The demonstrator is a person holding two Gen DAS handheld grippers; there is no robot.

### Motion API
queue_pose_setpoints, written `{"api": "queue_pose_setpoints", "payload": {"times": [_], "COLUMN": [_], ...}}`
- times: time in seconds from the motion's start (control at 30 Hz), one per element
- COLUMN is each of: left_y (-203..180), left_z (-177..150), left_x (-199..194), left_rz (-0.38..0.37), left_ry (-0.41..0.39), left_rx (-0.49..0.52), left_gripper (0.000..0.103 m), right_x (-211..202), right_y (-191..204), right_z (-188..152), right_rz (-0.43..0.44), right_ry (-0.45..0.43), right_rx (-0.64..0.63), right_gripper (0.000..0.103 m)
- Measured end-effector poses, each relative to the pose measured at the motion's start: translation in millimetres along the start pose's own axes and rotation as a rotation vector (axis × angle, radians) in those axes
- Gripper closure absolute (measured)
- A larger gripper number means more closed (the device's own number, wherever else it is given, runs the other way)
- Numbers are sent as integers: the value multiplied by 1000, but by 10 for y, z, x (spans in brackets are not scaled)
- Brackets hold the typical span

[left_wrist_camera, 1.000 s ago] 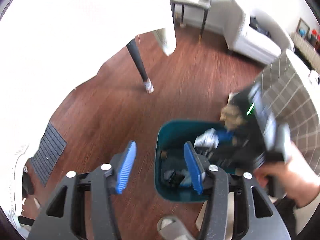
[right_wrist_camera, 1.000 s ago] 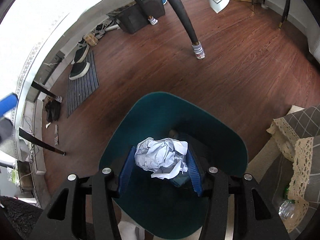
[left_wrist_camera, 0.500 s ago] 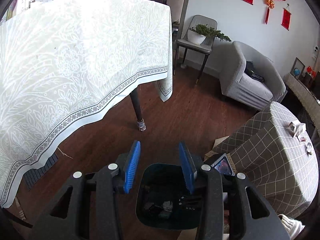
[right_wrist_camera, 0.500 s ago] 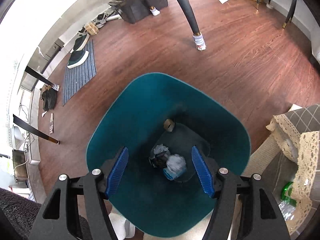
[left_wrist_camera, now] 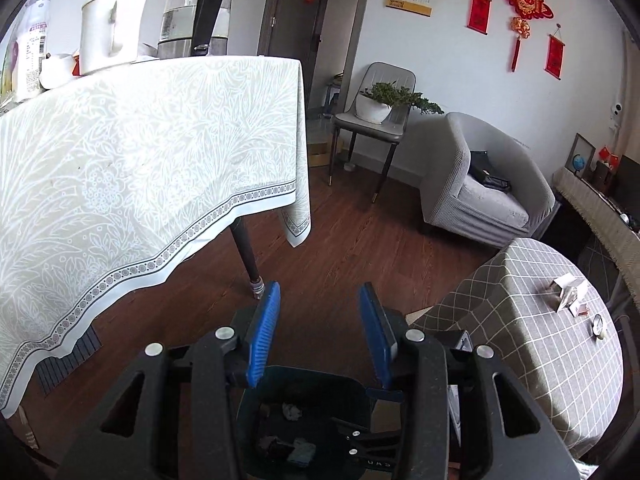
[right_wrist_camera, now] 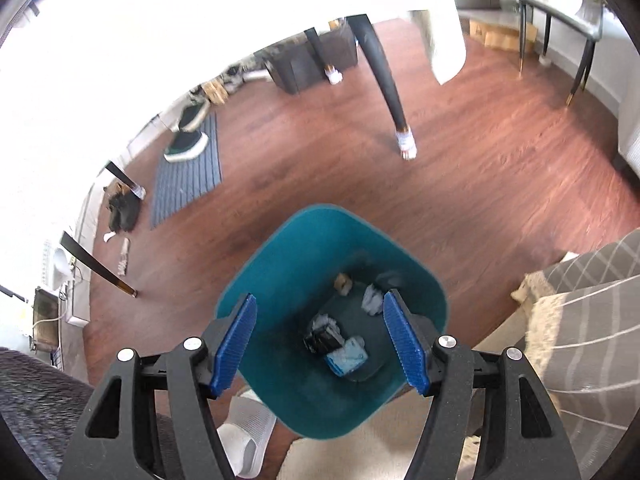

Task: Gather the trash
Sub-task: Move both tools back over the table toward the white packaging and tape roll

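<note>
A teal trash bin (right_wrist_camera: 280,264) stands on the wood floor and holds several scraps: crumpled white paper (right_wrist_camera: 372,299), a dark wrapper (right_wrist_camera: 324,332), a light blue piece (right_wrist_camera: 347,357). My right gripper (right_wrist_camera: 320,346) is open and empty, held above the bin's mouth. My left gripper (left_wrist_camera: 318,334) is open and empty, raised and looking across the room; the bin (left_wrist_camera: 308,384) shows low between its fingers, with scraps inside.
A table with a pale patterned cloth (left_wrist_camera: 140,160) carries a kettle (left_wrist_camera: 196,12) and a white jug (left_wrist_camera: 108,24). A low checked table (left_wrist_camera: 540,340) stands at right. A grey armchair (left_wrist_camera: 480,184), a chair with a plant (left_wrist_camera: 380,120), table legs (right_wrist_camera: 384,80) and a doormat (right_wrist_camera: 188,176) surround the bin.
My right gripper opened and let the crumpled white paper drop into the bin, then rose a little. My left gripper lifted and tilted up from the bin toward the room.
</note>
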State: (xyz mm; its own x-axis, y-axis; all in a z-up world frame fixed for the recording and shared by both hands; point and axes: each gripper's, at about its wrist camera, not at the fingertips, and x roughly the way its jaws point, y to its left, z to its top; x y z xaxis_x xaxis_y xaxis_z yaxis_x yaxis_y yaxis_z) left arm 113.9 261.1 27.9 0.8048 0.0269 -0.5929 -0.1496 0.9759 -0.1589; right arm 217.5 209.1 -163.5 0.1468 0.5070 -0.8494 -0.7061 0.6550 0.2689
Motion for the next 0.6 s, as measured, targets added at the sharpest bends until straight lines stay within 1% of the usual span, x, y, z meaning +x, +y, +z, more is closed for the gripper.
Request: {"api": "queue_pose_setpoints", "payload": {"times": [0.07, 0.23, 0.43, 0.6], "left_y": [-89, -317, -589, -923], "left_z": [27, 99, 159, 157], "left_x": [7, -30, 23, 120], "left_rz": [-2, -35, -93, -132], "left_ry": [-5, -36, -40, -35], "left_rx": [3, 6, -13, 4], "left_gripper": [56, 53, 50, 45], "right_x": [-188, -699, -1242, -1625], "right_y": [-20, -65, -200, -425], "right_z": [8, -13, -130, -271], "right_rz": [-4, 0, -28, -62], "right_ry": [-29, -115, -196, -250], "right_rx": [-6, -9, -5, 19], "right_gripper": [36, 36, 36, 36]}}
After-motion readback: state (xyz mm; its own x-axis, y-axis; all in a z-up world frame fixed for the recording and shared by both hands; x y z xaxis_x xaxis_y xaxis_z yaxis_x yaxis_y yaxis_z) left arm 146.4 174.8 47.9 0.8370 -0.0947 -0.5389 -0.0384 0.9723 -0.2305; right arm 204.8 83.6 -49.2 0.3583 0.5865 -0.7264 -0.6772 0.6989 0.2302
